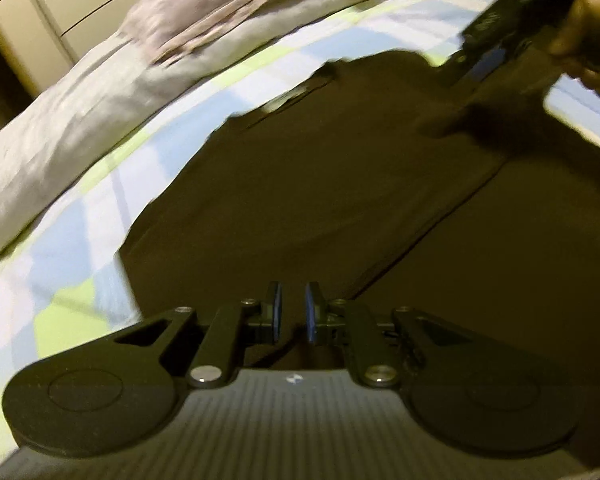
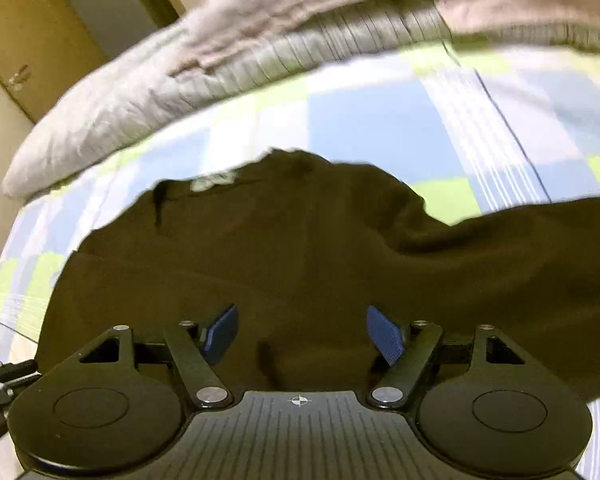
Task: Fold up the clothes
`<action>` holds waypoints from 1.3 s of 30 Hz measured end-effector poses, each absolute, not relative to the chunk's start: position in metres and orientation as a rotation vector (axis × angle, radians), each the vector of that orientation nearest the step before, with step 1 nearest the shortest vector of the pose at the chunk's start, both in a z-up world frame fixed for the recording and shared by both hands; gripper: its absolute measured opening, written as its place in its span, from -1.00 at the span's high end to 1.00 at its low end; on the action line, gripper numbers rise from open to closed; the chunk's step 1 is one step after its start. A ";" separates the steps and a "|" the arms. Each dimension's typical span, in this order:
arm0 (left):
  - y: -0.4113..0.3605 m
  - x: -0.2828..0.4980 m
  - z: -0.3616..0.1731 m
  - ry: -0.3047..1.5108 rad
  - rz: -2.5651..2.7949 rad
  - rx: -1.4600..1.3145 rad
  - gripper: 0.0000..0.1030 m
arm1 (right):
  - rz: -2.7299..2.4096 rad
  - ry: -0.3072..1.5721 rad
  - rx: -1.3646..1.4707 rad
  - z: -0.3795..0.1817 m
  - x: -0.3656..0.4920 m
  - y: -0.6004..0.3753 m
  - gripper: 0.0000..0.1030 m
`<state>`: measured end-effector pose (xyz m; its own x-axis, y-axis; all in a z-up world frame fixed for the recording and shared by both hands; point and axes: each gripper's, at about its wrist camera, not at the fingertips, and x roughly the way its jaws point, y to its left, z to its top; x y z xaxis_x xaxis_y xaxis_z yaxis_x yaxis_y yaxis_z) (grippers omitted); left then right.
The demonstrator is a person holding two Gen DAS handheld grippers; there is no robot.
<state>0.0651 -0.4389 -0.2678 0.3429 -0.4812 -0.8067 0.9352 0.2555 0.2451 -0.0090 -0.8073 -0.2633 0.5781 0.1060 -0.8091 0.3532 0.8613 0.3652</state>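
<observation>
My left claw (image 1: pixel 293 312) is narrowed to a slit, nothing visible between its blue pads (image 1: pixel 277 310). My right claw (image 2: pixel 302 334) gapes wide and empty. Both hang over the dark garment (image 2: pixel 300 248), spread on the checked bedsheet (image 2: pixel 364 120). Grey bedding (image 1: pixel 80 108) lies toward eleven o'clock.

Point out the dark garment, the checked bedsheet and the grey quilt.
dark garment (image 2: pixel 300 264): right wrist view, middle of the cloth.
checked bedsheet (image 2: pixel 380 120): right wrist view, blue square beyond the garment.
grey quilt (image 1: pixel 72 120): left wrist view, its rumpled near edge.
</observation>
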 end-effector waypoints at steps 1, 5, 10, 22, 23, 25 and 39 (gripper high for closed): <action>-0.445 0.062 -0.268 0.667 -1.082 0.816 0.78 | -0.178 0.966 0.583 -0.264 -0.015 -0.815 -0.45; -0.465 0.056 -0.275 0.686 -1.119 0.816 0.74 | -0.273 1.002 0.819 -0.278 -0.036 -0.837 -0.45; -0.479 0.055 -0.293 0.720 -1.145 0.863 0.74 | -0.188 0.964 0.956 -0.303 -0.050 -0.842 0.11; -0.479 0.047 -0.304 0.744 -1.148 0.924 0.72 | -0.365 0.840 0.696 -0.288 -0.084 -0.846 0.04; -0.479 0.047 -0.303 0.742 -1.145 0.921 0.72 | -0.385 0.816 0.710 -0.286 -0.090 -0.847 0.00; -0.478 0.047 -0.303 0.736 -1.139 0.917 0.72 | -0.378 0.778 0.707 -0.282 -0.096 -0.844 0.00; -0.431 0.088 -0.300 0.821 -1.048 0.856 0.66 | -0.379 0.865 0.768 -0.278 -0.110 -0.805 0.00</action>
<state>0.0880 -0.4314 -0.3002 0.2841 -0.3781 -0.8811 0.9459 0.2609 0.1930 -0.1100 -0.8051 -0.2783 0.6062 0.0013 -0.7953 0.5851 0.6765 0.4471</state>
